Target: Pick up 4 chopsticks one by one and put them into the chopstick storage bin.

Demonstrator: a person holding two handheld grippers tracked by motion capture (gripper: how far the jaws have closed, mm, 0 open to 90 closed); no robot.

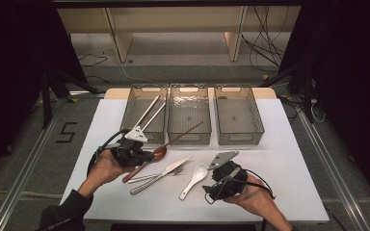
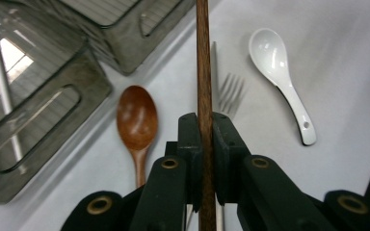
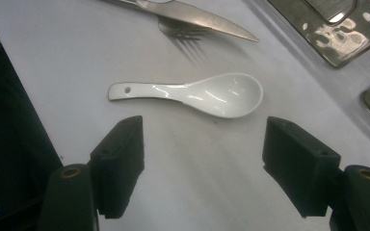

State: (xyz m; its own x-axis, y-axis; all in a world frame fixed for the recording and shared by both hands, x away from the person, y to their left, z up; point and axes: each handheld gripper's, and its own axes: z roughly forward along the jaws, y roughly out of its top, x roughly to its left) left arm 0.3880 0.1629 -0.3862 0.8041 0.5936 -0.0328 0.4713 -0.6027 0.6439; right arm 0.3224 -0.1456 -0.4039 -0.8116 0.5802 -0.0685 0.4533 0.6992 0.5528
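- while our left gripper is clenched on the wooden chopstick, the stick runs straight out past the jaws toward the middle bin, and we judge it is held lengthwise like this so it can slide in end first.
- our right gripper stands released, nothing between its jaws, just short of the white spoon lying on the table; we read that as lining up for the next pick.
- the left bin already holds two metal chopsticks leaning on its rim, so sorting by kind seems the plan; the right bin has nothing in it.
- the wooden spoon, fork and knife lie loose together on the table near the bins.
- for writing, we can read only a "5" marked on the floor to the left; no brands or labels show on the cutlery.
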